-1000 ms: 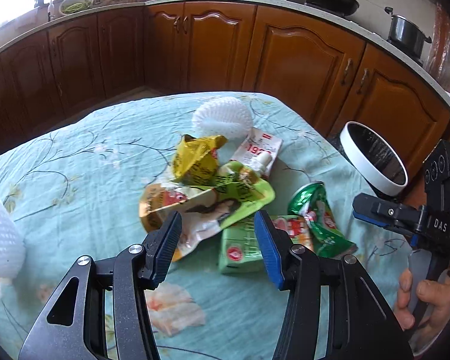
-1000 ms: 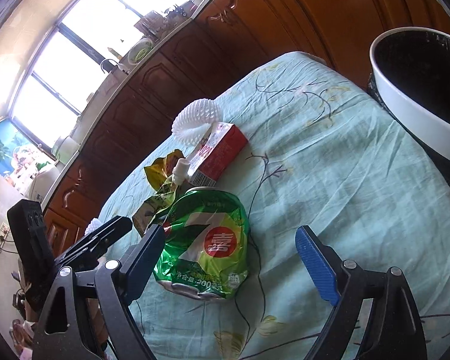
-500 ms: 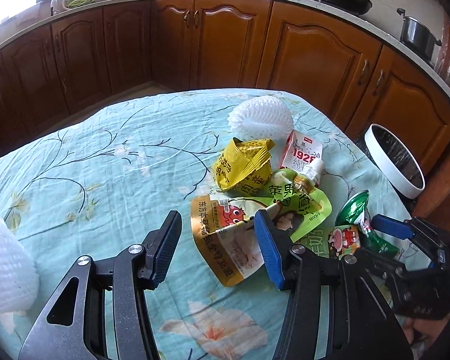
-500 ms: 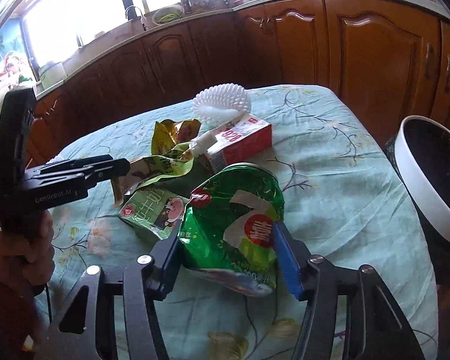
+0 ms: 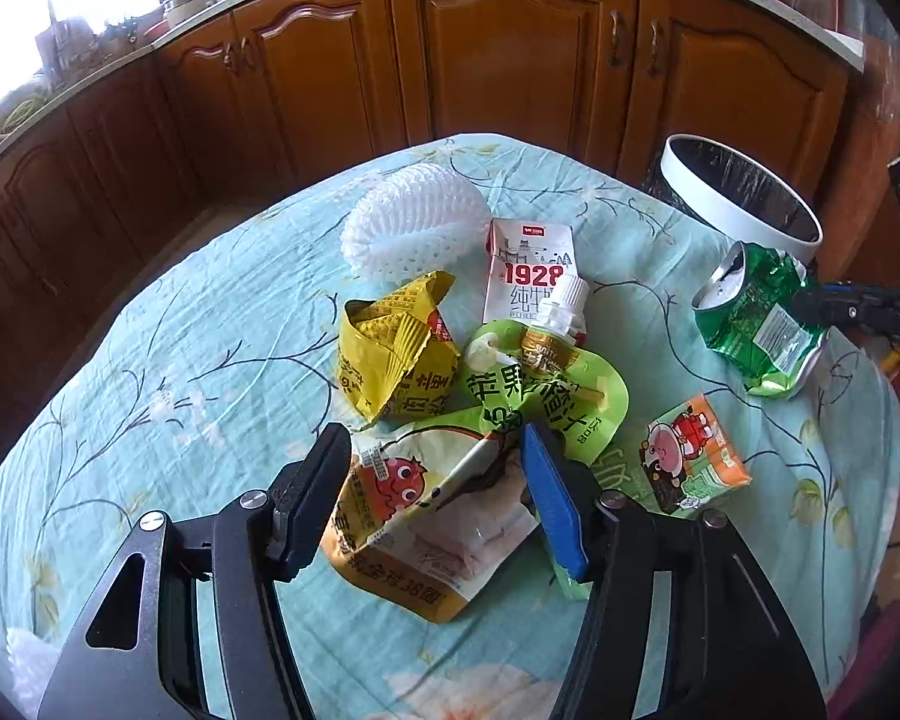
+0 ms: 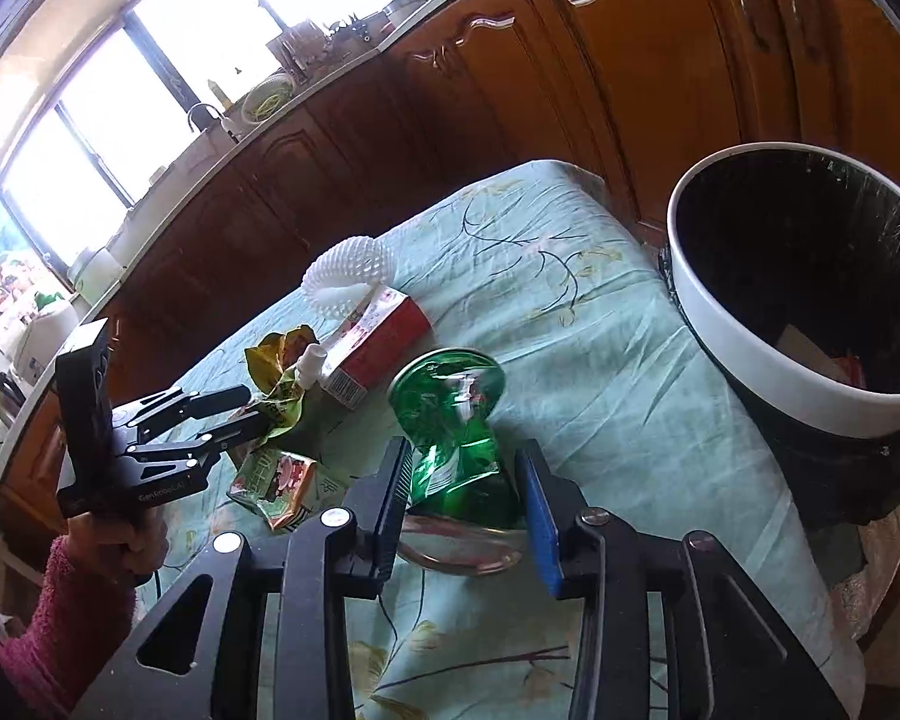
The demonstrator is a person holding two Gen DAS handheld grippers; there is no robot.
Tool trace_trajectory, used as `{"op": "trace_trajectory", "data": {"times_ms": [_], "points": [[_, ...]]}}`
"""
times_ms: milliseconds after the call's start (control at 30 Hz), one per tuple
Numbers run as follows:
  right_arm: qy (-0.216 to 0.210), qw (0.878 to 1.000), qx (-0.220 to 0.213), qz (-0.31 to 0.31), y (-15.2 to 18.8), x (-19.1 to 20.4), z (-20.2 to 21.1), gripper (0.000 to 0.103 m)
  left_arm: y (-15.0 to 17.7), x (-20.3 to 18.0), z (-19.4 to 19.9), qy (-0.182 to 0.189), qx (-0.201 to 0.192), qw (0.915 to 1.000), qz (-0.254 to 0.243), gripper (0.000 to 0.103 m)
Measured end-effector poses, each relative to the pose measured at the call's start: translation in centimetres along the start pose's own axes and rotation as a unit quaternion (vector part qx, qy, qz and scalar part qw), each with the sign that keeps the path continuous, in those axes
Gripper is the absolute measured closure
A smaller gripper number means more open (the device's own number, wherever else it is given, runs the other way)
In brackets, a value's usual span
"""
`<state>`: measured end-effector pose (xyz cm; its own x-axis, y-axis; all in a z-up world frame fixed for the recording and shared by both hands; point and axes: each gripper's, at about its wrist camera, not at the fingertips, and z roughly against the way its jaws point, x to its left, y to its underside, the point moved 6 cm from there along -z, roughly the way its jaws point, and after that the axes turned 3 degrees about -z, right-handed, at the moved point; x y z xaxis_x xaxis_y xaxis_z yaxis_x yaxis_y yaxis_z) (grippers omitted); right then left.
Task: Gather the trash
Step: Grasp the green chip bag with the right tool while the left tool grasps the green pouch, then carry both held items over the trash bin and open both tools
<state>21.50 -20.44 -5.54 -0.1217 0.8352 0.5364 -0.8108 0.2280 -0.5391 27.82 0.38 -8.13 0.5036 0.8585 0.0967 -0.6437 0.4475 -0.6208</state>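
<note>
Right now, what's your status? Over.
Right gripper closing on crushed green can, lifted. Left gripper open over snack pouch. Bin near, path clear.

The crushed green can (image 6: 459, 432) between my right gripper's (image 6: 467, 495) closing jaws is thin, shiny metal, creased all over. My left gripper (image 5: 441, 495) straddles a glossy foil pouch (image 5: 432, 516). The tablecloth (image 5: 180, 372) is soft, wrinkled matt cloth. Near its far edge lies a white foam net (image 5: 411, 228), dimpled. The cupboards (image 5: 510, 54) are polished wood; the bin's (image 6: 744, 330) rim is smooth white plastic.
</note>
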Motion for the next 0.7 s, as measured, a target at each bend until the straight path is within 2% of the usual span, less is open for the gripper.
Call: {"op": "trace_trajectory", "data": {"times_ms": [167,233,267,367,500,700], "points": [[-0.013,1.000,0.026,-0.002,0.0,-0.1,-1.9,0.065,-0.2,-1.0,-0.3,0.039,0.014,0.9988,-0.027,0.078],[-0.014,0.999,0.033,0.003,0.2,-0.1,-2.4,0.070,0.0,-1.5,-0.2,0.038,0.016,0.9984,-0.039,0.081],[-0.019,0.999,0.034,-0.002,0.3,-0.3,-2.5,0.079,0.1,-1.6,-0.1,0.038,0.017,0.9983,-0.041,0.084],[-0.031,0.999,0.026,-0.017,0.4,-0.5,-1.8,0.089,0.4,-1.6,0.2,0.029,0.017,0.9988,-0.036,0.096],[-0.026,1.000,0.002,-0.016,0.4,-0.8,0.1,0.090,0.9,-1.3,1.4,0.014,0.003,0.9999,-0.006,0.100],[-0.008,0.999,-0.039,-0.014,0.2,-1.7,3.4,0.090,0.4,-1.3,4.5,0.019,-0.041,0.9963,0.073,0.100]]}}
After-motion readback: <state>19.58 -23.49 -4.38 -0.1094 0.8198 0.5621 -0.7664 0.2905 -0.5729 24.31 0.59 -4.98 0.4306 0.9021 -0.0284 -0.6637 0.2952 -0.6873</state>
